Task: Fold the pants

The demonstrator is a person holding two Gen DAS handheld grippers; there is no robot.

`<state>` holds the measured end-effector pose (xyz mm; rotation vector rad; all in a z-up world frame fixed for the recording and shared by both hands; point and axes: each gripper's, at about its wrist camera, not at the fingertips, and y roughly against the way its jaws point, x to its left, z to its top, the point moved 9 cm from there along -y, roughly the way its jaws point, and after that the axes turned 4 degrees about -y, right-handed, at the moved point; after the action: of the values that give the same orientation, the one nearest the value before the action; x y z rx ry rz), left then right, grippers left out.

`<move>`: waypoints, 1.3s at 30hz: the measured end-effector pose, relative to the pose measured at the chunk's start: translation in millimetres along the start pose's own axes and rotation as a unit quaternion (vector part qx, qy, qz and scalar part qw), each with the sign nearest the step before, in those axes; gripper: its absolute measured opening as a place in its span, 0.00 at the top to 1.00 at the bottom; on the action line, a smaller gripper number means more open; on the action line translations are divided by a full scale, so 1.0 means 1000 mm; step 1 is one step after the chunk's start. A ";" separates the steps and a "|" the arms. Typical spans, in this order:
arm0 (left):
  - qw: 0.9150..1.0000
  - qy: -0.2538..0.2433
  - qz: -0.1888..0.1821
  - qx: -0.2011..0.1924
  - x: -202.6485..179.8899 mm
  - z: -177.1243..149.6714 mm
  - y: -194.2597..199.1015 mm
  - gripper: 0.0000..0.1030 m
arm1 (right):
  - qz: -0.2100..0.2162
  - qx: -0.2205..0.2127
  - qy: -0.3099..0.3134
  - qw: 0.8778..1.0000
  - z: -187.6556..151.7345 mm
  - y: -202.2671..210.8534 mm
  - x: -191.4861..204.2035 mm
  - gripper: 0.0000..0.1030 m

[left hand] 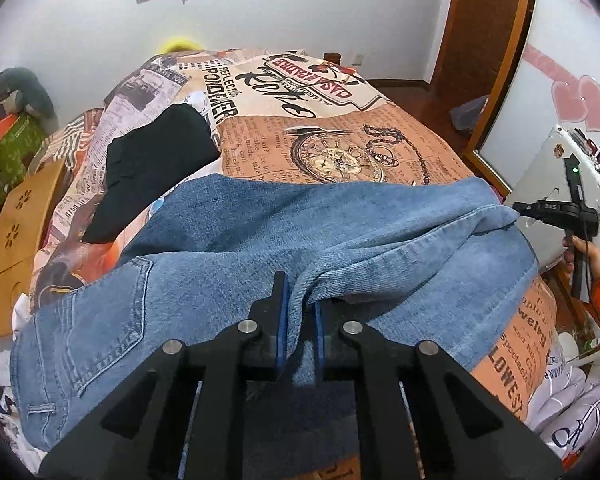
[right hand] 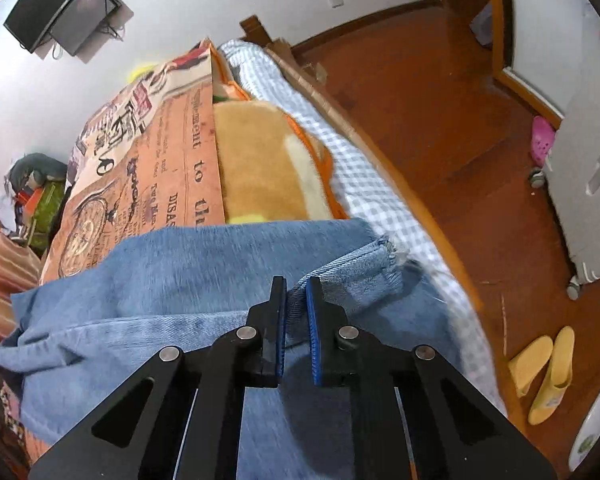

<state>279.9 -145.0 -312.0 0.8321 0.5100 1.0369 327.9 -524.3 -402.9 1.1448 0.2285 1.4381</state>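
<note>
Jeans are spread across a bed covered by a newspaper-print blanket, with a fold of denim pinched in the closed left claw and the frayed hem clamped in the right claw. A black garment is laid beyond them, and yellow slippers are seen on the wooden floor.

The left tool pinches a raised fold of the jeans, which lie spread across the bed's printed cover, back pocket toward the left. At the right edge, the right tool grips the far end of the jeans, with the hand in an orange sleeve below it. A folded black garment lies on the cover just beyond the jeans, at the left.
</note>
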 end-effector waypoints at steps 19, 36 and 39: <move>1.000 -0.025 0.007 0.019 -0.010 -0.024 -0.006 0.91 | -0.007 -0.029 -0.086 0.996 0.010 0.019 -0.018 0.64; 0.999 -0.038 0.022 0.021 -0.013 -0.028 -0.014 0.90 | 0.015 0.041 -0.117 0.992 -0.003 -0.039 -0.019 0.57; 0.999 -0.033 0.024 0.017 -0.012 -0.028 -0.012 0.90 | 0.021 0.042 -0.111 0.993 -0.005 -0.038 -0.021 0.72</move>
<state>261.2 -149.5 -338.7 0.9093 0.4547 1.0428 344.6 -529.6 -443.3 1.3744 0.1089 1.3357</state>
